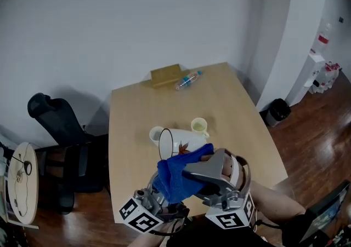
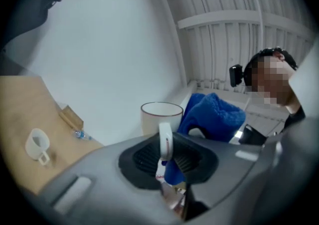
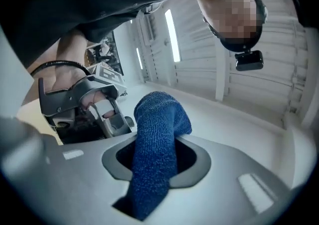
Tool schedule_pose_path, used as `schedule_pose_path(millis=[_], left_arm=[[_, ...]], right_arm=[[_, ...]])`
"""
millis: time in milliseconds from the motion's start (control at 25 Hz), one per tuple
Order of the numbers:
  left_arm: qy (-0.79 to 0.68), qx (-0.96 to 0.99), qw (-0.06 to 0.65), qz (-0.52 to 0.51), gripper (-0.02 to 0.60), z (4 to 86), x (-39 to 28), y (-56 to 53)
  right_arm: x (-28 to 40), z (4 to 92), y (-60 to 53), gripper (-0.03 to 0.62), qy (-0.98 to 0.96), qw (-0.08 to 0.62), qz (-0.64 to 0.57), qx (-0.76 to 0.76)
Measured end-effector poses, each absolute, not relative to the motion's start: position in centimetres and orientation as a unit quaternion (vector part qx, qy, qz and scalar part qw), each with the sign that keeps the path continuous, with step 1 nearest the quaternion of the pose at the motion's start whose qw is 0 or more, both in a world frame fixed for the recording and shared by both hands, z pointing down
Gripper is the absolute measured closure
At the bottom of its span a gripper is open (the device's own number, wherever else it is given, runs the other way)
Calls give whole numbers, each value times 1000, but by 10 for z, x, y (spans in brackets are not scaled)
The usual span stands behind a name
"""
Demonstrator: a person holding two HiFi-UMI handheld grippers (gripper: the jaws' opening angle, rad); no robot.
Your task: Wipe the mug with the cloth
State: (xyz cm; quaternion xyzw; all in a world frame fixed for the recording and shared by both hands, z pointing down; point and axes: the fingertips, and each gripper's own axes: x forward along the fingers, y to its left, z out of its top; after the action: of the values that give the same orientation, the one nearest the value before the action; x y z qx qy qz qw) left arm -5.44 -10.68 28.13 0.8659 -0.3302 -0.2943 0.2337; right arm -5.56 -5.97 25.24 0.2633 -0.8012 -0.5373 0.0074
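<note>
- White ceramic, the mug (image 1: 174, 143), so I judge it hard, a little heavy, smooth and easy to slip. It would break if it fell on the table (image 1: 236, 103). Where is it taken?
- By the handle (image 2: 165, 141). The left gripper (image 2: 167, 155) has its jaws pressed together on that handle and holds the mug in the air above the table, tilted.
- The handle is a thin place. I think the mug can turn there when it is pushed from the side.
- Yes, so the rubbing should be gentle. The cloth (image 3: 154, 144) is blue, soft and fluffy. It bends everywhere and probably weighs almost nothing.
- And what has hold of it?
- The right gripper (image 3: 158, 155). Its jaws are partly closed on the middle of the cloth. One end stands up beyond them and the other hangs down.
- Where is the cloth relative to the mug?
- In the head view it lies against the near side of the mug, just beside the handle, and it covers the left jaws.
</note>
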Motion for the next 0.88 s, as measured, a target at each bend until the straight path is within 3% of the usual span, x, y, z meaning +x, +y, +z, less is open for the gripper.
schedule_pose_path(millis=[160, 360, 440, 600, 760, 880], left_arm=[[-311, 881, 222, -281, 520, 284, -54, -96], [-282, 908, 192, -244, 520, 285, -55, -81], [-263, 921, 176, -228, 520, 283, -52, -72], [-192, 945, 146, -219, 520, 272, -42, -46], [-112, 959, 127, -226, 520, 264, -34, -16], [-72, 959, 129, -241, 520, 260, -28, -5]], right_arm=[[-49, 247, -55, 467, -849, -8, -477, 227], [-23, 224, -78, 467, -931, -44, -300, 204], [-8, 226, -99, 467, -965, -61, -166, 193], [4, 222, -131, 467, -976, -168, 132, 42], [0, 242, -127, 467, -872, -250, 395, -143], [-10, 259, -111, 467, -763, -293, 524, -238]])
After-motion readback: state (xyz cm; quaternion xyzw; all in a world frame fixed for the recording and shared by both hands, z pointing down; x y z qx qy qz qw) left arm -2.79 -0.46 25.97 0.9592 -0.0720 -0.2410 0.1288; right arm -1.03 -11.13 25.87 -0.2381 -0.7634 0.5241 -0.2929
